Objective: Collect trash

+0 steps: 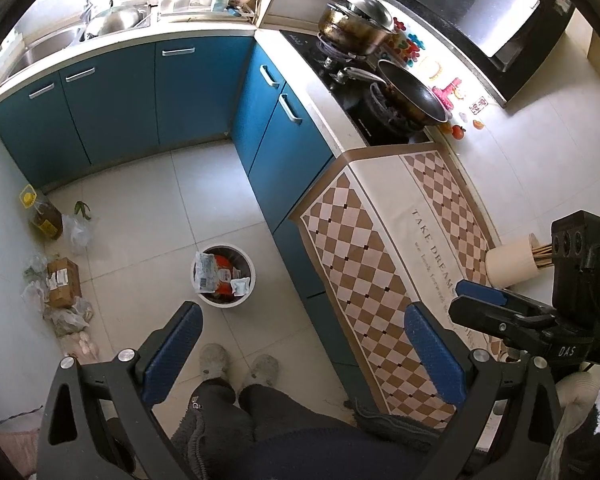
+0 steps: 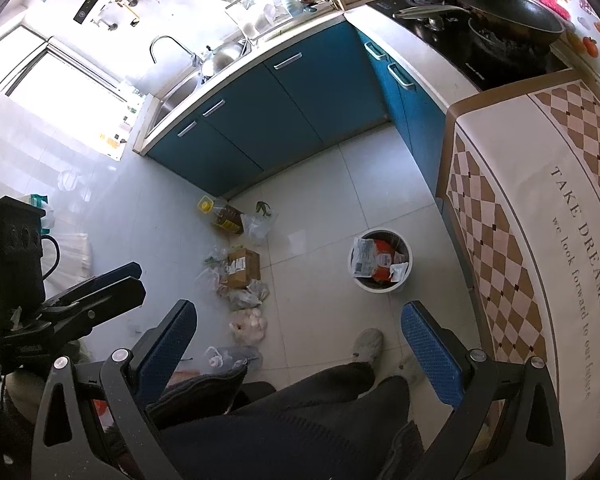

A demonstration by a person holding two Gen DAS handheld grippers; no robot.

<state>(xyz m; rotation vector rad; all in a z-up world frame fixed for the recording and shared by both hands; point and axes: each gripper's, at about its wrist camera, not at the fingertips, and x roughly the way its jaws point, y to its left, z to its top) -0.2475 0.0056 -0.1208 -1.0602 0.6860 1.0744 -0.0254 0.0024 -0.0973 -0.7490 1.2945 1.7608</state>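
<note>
A white round trash bin (image 1: 249, 271) stands on the tiled floor, holding several wrappers, white and orange (image 1: 216, 276). It also shows in the right wrist view (image 2: 356, 276). My left gripper (image 1: 304, 350) is open and empty, held high above the floor, near the person's slippers. My right gripper (image 2: 300, 344) is open and empty too, at a similar height. In the left wrist view the right gripper (image 1: 480, 300) appears at the right over the checked counter mat (image 1: 380, 240). In the right wrist view the left gripper (image 2: 116, 280) appears at the left.
Blue cabinets (image 1: 140, 96) line the far and right sides. A stove with a pan (image 1: 412, 92) and pot sits on the counter. An oil bottle (image 1: 42, 216), a cardboard box (image 1: 62, 282) and plastic bags (image 2: 248, 324) lie along the left wall. A chopstick holder (image 1: 512, 262) stands on the counter.
</note>
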